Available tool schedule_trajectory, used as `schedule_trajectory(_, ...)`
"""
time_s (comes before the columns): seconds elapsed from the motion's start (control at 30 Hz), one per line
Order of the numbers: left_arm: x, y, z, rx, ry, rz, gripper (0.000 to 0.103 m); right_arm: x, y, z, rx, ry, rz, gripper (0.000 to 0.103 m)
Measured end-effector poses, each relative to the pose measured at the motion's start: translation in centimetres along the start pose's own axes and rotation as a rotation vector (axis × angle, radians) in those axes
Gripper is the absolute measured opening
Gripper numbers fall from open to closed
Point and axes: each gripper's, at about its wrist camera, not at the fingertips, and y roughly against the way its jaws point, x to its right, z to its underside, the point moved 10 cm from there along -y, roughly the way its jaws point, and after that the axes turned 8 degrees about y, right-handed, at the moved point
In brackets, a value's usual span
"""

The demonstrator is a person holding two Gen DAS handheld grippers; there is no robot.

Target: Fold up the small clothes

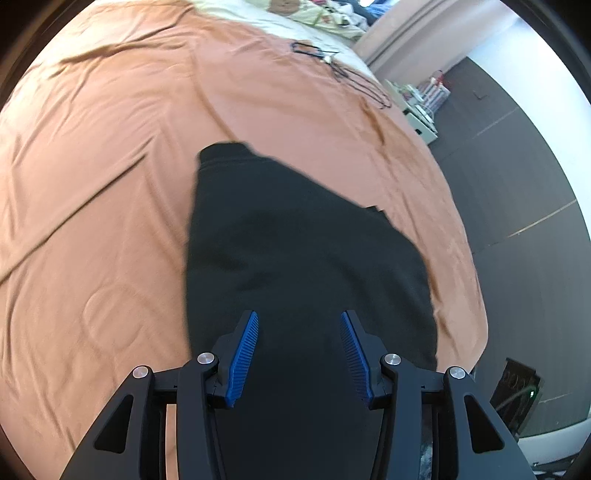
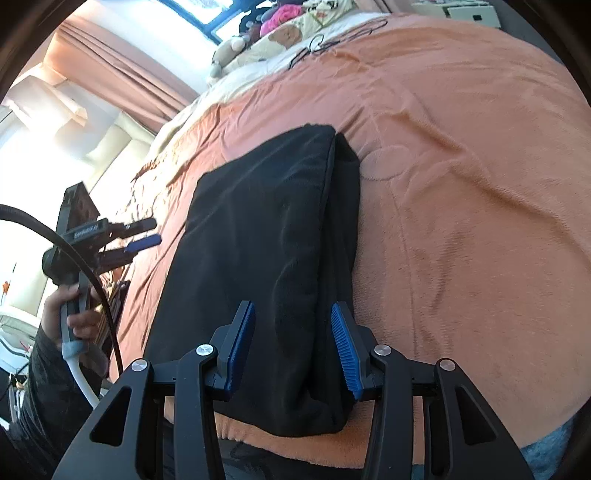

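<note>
Two grippers are observed above one black garment [image 2: 258,266], which lies in the centre of both frames on an orange blanket [image 2: 461,184] covering a bed.

Right wrist view: the right gripper [image 2: 291,343] is presented at lower centre with its blue-padded jaws spread wide; nothing is held. The garment is seen already doubled lengthwise, an upper layer lying over a lower one, with the folded edge running between the jaws. The tool appears positioned over the near end, judged to be in readiness for a crosswise fold or a smoothing pass. The left gripper [image 2: 142,236] is seen at the left of the frame, held off to the side of the cloth, its fingers only a narrow gap apart and empty.

Left wrist view: the left gripper [image 1: 299,354] shows a wide gap between its pads at lower centre, with the garment beneath but not pinched. Slight blur is noted.

No containers are identified on the bed. A dark cable [image 1: 343,74] is recorded at upper right and a patterned quilt [image 2: 295,33] at the top, both well apart from the garment.
</note>
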Motion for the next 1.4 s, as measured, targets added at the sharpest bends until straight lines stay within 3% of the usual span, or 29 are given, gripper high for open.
schedule_trajectory(0.1, -2.1, 0.2, 1.3, -0.009, 0.032, -0.012, 0.048, -0.3, -0.5, 0.0, -0.018, 0.009, 0.008, 0.060)
schedule_trajectory(0.53, -7.2, -1.1, 6.2, -0.066, 0.185, 0.034, 0.049, 0.1, -3.7, -1.5, -0.101, -0.002, -0.001, 0.060)
schedule_trajectory(1.13, -7.3, -2.0, 8.9, -0.114, 0.282, 0.197, 0.051, 1.6, -7.8, -3.7, -0.162, -0.047, -0.079, 0.060)
schedule_trajectory(1.23, -7.3, -1.4, 8.9, -0.105, 0.277, 0.205, 0.048, 1.5, -8.1, -4.0, -0.163, -0.049, -0.075, 0.045)
schedule_trajectory(1.3, -7.4, -0.6, 9.0, -0.096, 0.257, 0.212, 0.035, 1.1, -8.2, -3.9, -0.168, -0.047, -0.093, 0.030)
schedule_trajectory(1.4, -7.2, 0.6, 8.8, -0.078, 0.242, 0.235, 0.027, 0.0, -8.3, -3.9, -0.171, -0.027, -0.106, 0.023)
